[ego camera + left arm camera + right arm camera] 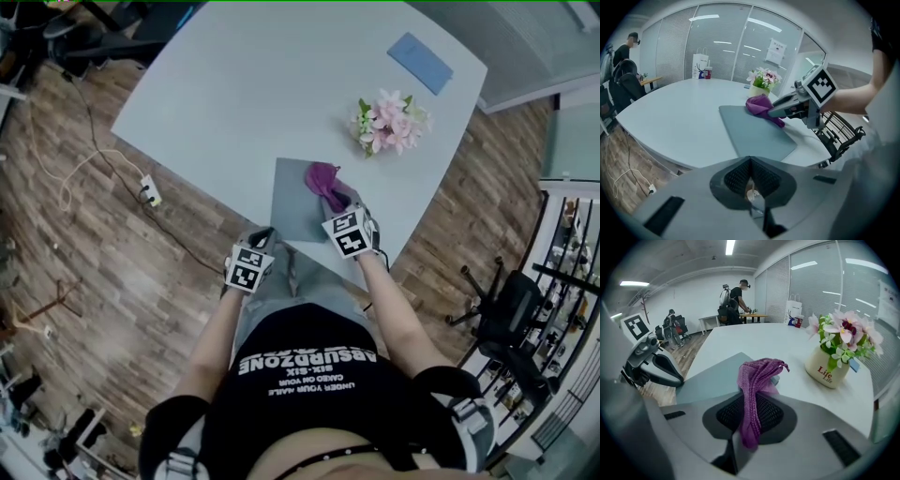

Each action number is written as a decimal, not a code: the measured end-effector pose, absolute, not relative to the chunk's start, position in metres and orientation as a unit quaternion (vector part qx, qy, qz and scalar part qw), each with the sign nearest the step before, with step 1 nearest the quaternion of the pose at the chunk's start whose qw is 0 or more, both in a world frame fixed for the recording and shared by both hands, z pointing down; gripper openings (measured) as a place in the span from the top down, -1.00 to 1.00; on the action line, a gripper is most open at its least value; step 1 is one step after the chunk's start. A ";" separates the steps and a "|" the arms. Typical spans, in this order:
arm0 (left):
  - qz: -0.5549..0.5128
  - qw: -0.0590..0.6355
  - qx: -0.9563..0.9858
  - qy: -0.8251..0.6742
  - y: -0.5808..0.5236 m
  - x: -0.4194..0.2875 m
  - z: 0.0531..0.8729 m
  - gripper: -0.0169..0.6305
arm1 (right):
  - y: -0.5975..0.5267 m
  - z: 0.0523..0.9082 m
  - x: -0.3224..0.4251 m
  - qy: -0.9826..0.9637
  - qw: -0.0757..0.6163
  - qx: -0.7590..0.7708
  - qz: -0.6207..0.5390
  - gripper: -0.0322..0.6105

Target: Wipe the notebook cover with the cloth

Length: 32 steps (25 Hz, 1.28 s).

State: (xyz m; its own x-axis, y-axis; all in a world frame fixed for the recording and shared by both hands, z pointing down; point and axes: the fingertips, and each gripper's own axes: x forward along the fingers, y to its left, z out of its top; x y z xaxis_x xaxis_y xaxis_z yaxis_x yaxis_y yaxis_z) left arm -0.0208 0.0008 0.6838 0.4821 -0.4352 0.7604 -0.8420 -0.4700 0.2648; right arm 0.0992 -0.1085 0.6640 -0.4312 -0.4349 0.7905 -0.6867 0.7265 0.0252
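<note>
A grey notebook lies flat at the near edge of the pale table. A bunched purple cloth rests on its far right part. My right gripper is shut on the cloth, which sticks up from between the jaws over the notebook. In the left gripper view the cloth hangs from the right gripper onto the notebook. My left gripper hovers just off the notebook's near left corner. Seen in its own view, the left gripper is shut with nothing held.
A white pot of pink flowers stands on the table right of the notebook, the pot close to the cloth. A blue pad lies at the far right corner. An office chair and a floor power strip flank the table. People stand far off.
</note>
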 end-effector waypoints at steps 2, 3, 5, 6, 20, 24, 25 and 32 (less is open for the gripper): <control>0.307 0.328 0.797 -0.404 0.000 -0.021 0.684 0.91 | -0.097 0.665 0.099 -0.830 0.417 0.336 0.154 0.67; 0.304 0.329 0.796 -0.406 0.000 -0.020 0.685 0.91 | -0.092 0.664 0.099 -0.830 0.419 0.335 0.154 0.67; 0.305 0.327 0.796 -0.408 0.001 -0.020 0.685 0.91 | -0.081 0.664 0.099 -0.828 0.424 0.333 0.151 0.67; 0.307 0.325 0.797 -0.407 0.001 -0.020 0.685 0.91 | -0.075 0.664 0.099 -0.828 0.428 0.331 0.149 0.67; 0.318 0.318 0.802 -0.392 0.001 -0.018 0.686 0.91 | -0.006 0.666 0.101 -0.819 0.447 0.301 0.198 0.67; 0.321 0.316 0.804 -0.388 0.001 -0.017 0.687 0.91 | 0.006 0.668 0.102 -0.818 0.447 0.284 0.226 0.67; 0.323 0.315 0.804 -0.387 0.001 -0.017 0.687 0.91 | 0.007 0.668 0.101 -0.816 0.449 0.280 0.234 0.67; 0.326 0.312 0.807 -0.380 0.000 -0.017 0.687 0.91 | 0.010 0.665 0.085 -0.811 0.456 0.257 0.261 0.67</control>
State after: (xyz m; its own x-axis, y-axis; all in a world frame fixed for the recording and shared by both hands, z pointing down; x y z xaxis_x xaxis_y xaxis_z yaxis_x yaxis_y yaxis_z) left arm -0.0166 0.0004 0.6870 0.4981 -0.4094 0.7644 -0.8173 -0.5161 0.2562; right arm 0.0849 0.0097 0.6649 -0.4521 -0.1795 0.8737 -0.6549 0.7318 -0.1886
